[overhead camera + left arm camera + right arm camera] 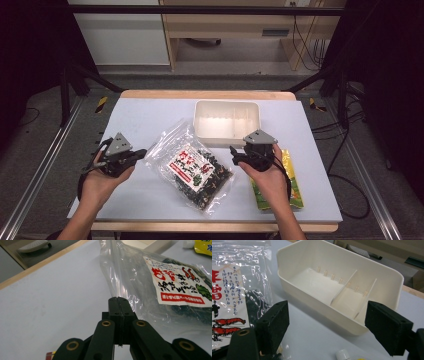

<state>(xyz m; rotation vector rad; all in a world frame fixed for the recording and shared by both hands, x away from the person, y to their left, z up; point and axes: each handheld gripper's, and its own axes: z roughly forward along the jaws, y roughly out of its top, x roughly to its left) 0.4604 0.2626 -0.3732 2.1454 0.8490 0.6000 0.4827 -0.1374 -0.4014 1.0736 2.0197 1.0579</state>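
Snack bag (192,170) is lying flat in the middle of the tabletop (145,117), tilted on a diagonal, label side up, with the dark bits bunched toward the near end and the clear empty end pointing off toward the white bin (227,121). It sits just in front of the bin, so my guess is the bag is headed in there.

Left tongs (140,152) are pressed fully together with nothing between them, and they're hovering just off the bag's left edge. In the left gripper view the closed tips (119,302) point right at the crinkly clear plastic, close to it, though I can't tell if they actually touch. Looks like they're there to pin or nudge that loose edge.

Right tongs (234,154) are spread wide apart and holding nothing. The right gripper view looks between the two pads (274,326) at the bin, which has thin dividers splitting off its right end, and the big compartment is bare. A yellow-green packet (290,187) lies under the right hand (270,182), touching nothing else as far as I can see.

Having one side shut and one open makes sense to me: one steadies, the other grabs.
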